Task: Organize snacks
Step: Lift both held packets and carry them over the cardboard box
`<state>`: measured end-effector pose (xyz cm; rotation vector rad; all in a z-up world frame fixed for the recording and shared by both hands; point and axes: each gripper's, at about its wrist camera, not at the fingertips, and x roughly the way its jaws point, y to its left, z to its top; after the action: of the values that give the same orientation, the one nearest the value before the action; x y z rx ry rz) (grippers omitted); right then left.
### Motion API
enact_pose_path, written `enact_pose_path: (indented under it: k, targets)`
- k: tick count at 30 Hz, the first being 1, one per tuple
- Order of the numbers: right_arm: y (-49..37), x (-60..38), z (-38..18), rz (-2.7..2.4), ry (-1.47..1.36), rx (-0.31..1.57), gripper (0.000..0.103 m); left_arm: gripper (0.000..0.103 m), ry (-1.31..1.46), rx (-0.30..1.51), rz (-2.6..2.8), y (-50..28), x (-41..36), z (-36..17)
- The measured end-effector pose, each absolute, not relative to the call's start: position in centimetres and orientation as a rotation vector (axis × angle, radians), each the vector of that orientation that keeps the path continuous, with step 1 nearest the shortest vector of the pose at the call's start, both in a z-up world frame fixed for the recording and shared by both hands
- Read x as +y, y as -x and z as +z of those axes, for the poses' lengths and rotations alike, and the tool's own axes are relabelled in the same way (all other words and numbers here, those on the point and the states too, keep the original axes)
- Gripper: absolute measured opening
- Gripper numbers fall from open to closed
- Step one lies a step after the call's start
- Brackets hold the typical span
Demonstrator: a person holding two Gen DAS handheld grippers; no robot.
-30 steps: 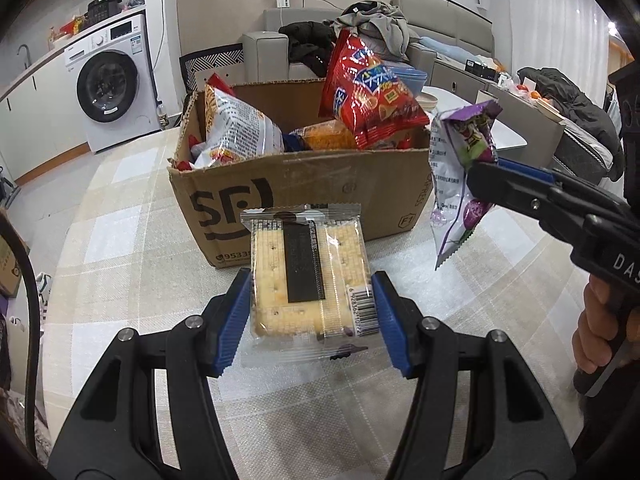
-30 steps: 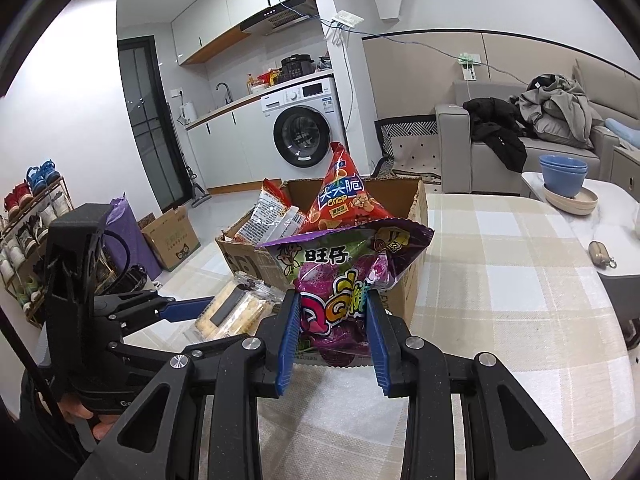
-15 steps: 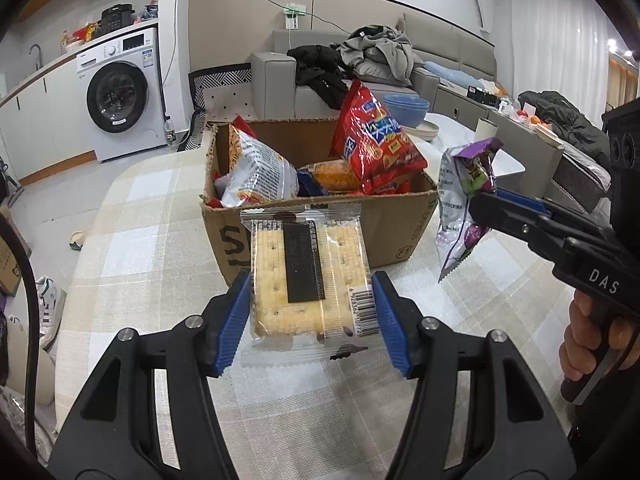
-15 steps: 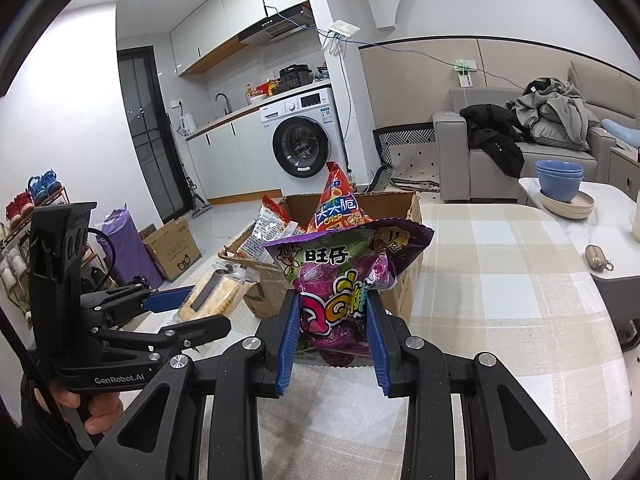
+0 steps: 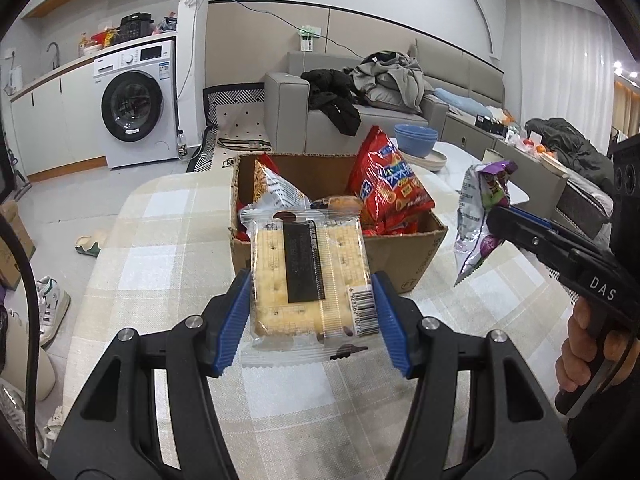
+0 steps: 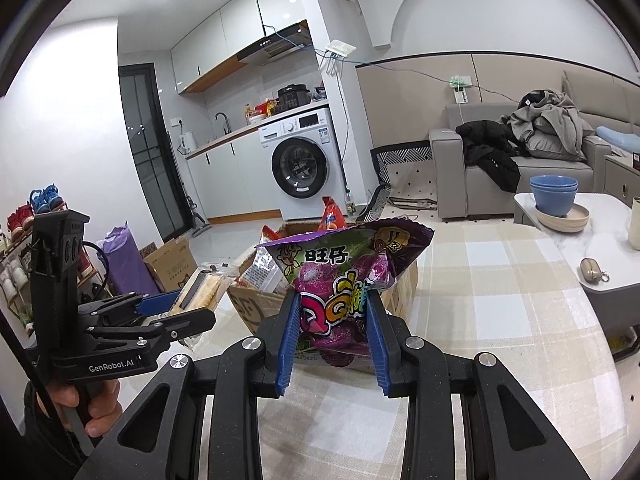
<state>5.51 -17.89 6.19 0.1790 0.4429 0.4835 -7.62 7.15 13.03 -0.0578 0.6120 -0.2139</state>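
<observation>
Here, starting on the left, the left gripper point(image 5: 310, 318) is clamped across a clear-wrapped cracker pack point(image 5: 308, 280), its blue pads pressing the two long edges so the pack stands flat between them, held above the checked tablecloth point(image 5: 168, 248). Just beyond its tips sits the cardboard box point(image 5: 400, 256), open-topped and already holding a red snack bag point(image 5: 390, 186) leaning at the far right corner and a silver-white bag point(image 5: 276, 192) at the left. To the right of that gripper, the right gripper point(image 6: 332, 334) is closed on a purple candy bag point(image 6: 348, 276), pinching its lower half while the puffed top rises above the pads; the box lies directly past it.

Judging by this, both packs are on their way into the box. To do it well, bring the crackers over the near gap before letting go, keep them level, and lower the purple bag beside the red one rather than on top, one hand at a time so the tongs do not collide.
</observation>
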Motion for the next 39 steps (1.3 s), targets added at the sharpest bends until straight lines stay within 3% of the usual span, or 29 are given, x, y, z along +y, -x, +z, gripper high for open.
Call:
enact_pose_path:
  k: [17,39]
  targets:
    - [-7.9,-15.5,7.5,0.499,-0.134,0.409,0.032,0.057,0.121,0.564,-0.203,9.1,10.1,16.0]
    - [-12.9,-13.3,7.5,0.465,-0.081,0.397,0.031,0.057,0.091,0.558,-0.195,2.9,7.2,16.6]
